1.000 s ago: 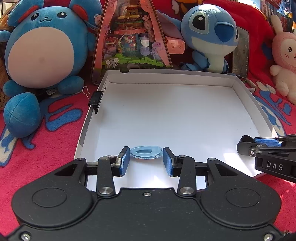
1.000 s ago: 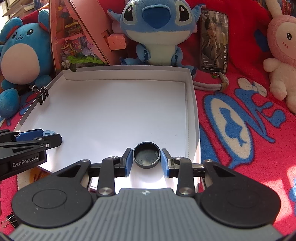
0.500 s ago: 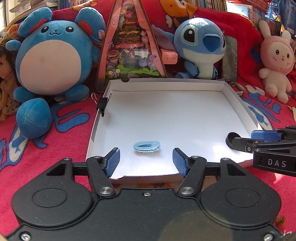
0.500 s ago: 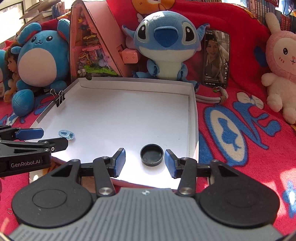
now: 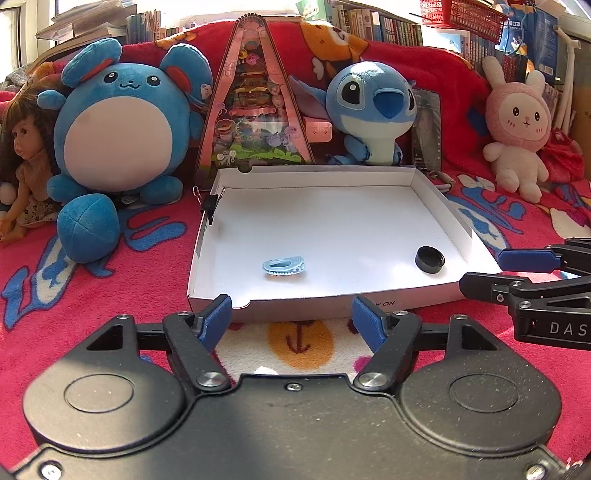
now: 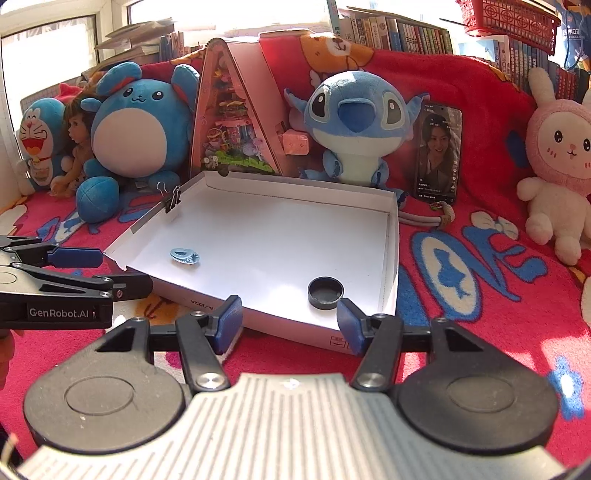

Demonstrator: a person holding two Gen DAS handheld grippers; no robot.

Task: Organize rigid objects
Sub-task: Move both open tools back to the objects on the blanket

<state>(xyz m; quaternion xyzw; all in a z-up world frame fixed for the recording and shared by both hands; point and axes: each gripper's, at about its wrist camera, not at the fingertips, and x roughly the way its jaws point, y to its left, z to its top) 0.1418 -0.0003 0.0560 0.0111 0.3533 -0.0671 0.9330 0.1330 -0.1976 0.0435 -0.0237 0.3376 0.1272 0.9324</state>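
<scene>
A red cartoon-print blanket [image 5: 122, 258] covers the surface, with plush toys, a doll [image 5: 22, 162] and a phone [image 6: 437, 151] propped along the back and bookshelves [image 6: 406, 33] behind in bright sunlight. A shallow white box [image 5: 332, 173] lies on it, a binder clip [image 5: 209, 205] on its left wall. Inside rest a blue clip [image 5: 283, 266] near the front left and a black cap [image 6: 325, 292] near the front right. The left gripper [image 5: 291, 323] and right gripper [image 6: 290, 323] hover before the box, jaws opening, nothing between them.

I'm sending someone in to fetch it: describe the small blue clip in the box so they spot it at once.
Find the shallow white box on the red blanket, in front of the plush toys. Inside, near its front left, lies the light blue clip, flat and toothed along one edge. The only other item inside is a round black cap at the front right.
</scene>
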